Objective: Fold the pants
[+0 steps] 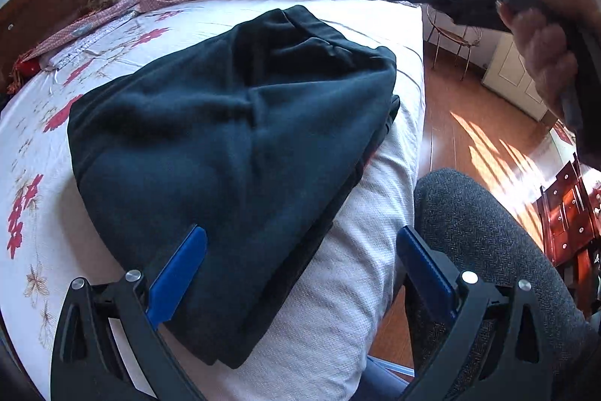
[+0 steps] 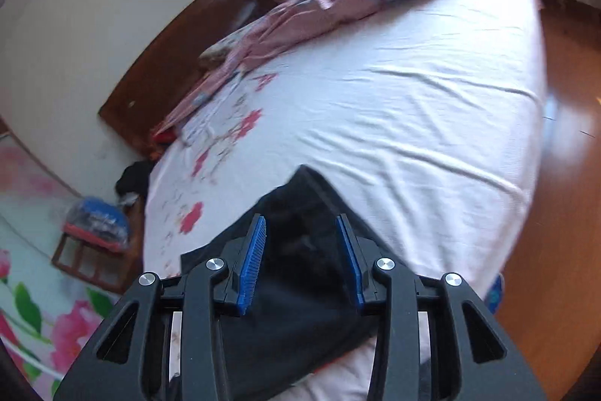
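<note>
left wrist fisheye: dark pants (image 1: 233,138) lie in a folded bundle near the edge of the bed (image 1: 349,273), on a white flowered sheet. the left tongs (image 1: 296,250) gape wide and hold nothing, one blue pad over the cloth, the other off the bed. the right tongs (image 2: 300,239), partly spread and empty, hover just above the bundle. the fabric looks soft, thick and limp, likely to sag and slide open if lifted by one layer; the safest hold seems the stacked near edge, pinching all layers. no containers show near the pants.
</note>
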`<state>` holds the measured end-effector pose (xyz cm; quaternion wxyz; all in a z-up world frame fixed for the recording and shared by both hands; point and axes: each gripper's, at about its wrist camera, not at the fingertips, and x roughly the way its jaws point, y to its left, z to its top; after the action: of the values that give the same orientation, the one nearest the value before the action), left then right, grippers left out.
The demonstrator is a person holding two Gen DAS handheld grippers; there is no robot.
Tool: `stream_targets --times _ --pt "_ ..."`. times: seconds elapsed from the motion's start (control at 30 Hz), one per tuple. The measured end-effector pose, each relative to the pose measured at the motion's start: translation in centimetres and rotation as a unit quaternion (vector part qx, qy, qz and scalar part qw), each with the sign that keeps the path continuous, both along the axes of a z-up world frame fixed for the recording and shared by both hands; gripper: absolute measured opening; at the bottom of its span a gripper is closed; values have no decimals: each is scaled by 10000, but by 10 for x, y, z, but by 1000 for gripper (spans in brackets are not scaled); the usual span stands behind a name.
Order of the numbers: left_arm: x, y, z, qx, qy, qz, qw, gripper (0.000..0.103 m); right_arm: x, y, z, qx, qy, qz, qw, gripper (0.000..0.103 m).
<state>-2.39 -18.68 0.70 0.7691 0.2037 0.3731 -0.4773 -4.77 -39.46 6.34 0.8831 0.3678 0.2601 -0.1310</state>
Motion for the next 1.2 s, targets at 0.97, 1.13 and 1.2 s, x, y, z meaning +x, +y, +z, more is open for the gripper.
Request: stream_targets --times 0.97,1.13,1.2 --pt "114 139 14 -932 1775 2459 9483 101 -19 -33 -44 1313 -151 909 9870 71" --pt "113 113 21 -1267 2178 2238 9415 101 -15 -54 -90 1844 15 433 9819 68" --pt "113 113 19 -1219 2262 2222 9406 101 -31 -73 -82 1775 140 -232 9837 69"
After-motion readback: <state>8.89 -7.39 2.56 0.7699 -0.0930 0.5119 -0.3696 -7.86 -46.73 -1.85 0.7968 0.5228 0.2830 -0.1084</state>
